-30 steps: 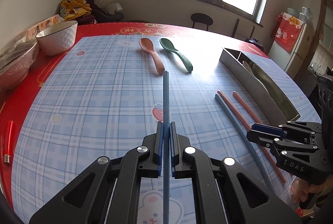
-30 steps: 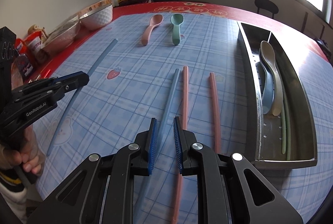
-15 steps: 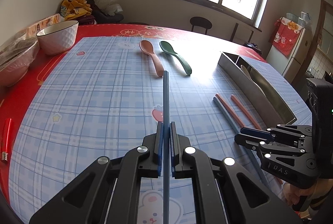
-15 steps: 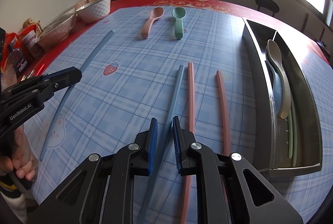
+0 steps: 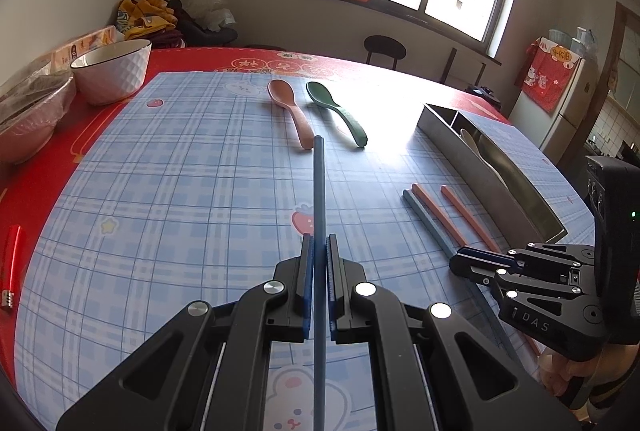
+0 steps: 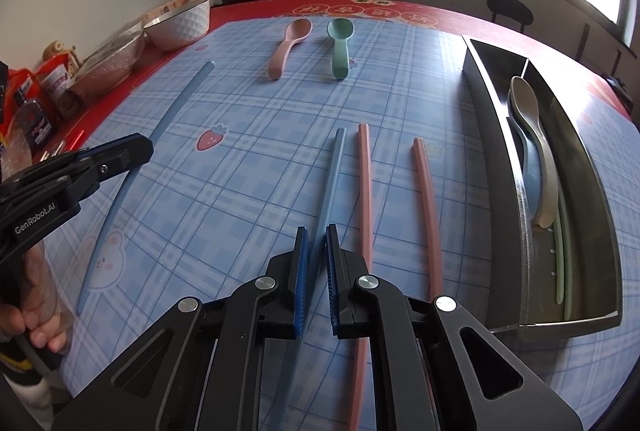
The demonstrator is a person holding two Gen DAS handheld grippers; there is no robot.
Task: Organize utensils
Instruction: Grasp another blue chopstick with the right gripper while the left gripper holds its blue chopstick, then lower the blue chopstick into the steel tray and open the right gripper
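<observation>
We hold one blue chopstick (image 5: 319,191) clamped in left gripper (image 5: 319,251); right gripper (image 6: 318,235) just closing on second blue chopstick (image 6: 332,175) lying on mat, pads seemingly pressing. We lift both level, clear pink chopsticks (image 6: 365,191), carry toward metal tray (image 6: 600,231)

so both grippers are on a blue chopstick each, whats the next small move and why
Probably lift both together. The left gripper is shut on one blue chopstick, and the right gripper has just closed on the other blue chopstick. Both sticks lie flat on the mat, while the metal tray at the right already holds spoons, so raising them clears the way there.
</observation>
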